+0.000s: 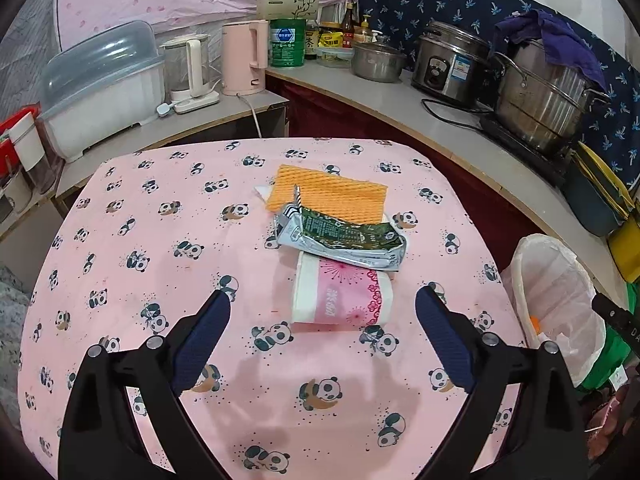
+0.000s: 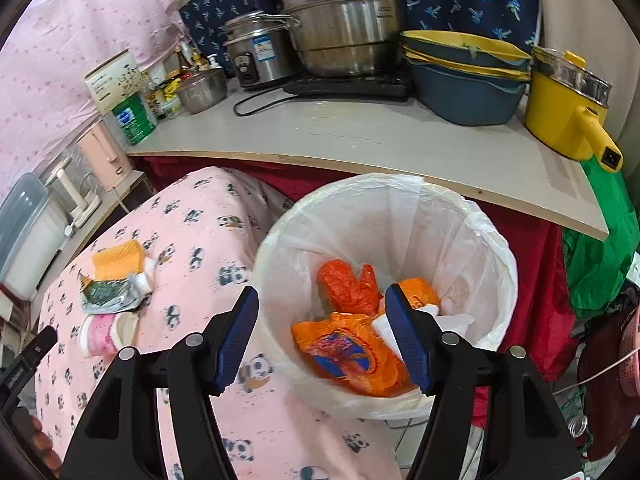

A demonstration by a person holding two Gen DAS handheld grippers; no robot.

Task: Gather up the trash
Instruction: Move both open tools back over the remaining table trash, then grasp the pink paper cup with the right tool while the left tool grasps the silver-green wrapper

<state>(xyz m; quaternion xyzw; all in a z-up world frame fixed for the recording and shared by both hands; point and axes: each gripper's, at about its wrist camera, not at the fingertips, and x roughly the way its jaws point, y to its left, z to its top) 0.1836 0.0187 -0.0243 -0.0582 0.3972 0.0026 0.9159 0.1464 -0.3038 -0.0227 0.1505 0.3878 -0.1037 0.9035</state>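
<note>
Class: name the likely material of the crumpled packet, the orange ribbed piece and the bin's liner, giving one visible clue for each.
Crumpled packet: probably foil-lined plastic film; its silvery inside shines and holds sharp creases.
Orange ribbed piece: looks like soft foam or sponge cloth; matt, with a wavy raised texture.
Bin liner: thin translucent white plastic film, wrinkled and folded over the rim.

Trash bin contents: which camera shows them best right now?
The right wrist view: it looks straight down into the lined trash bin, showing orange wrappers and white scraps inside. The left wrist view catches the bin only side-on at its right edge, with its contents mostly hidden.
</note>
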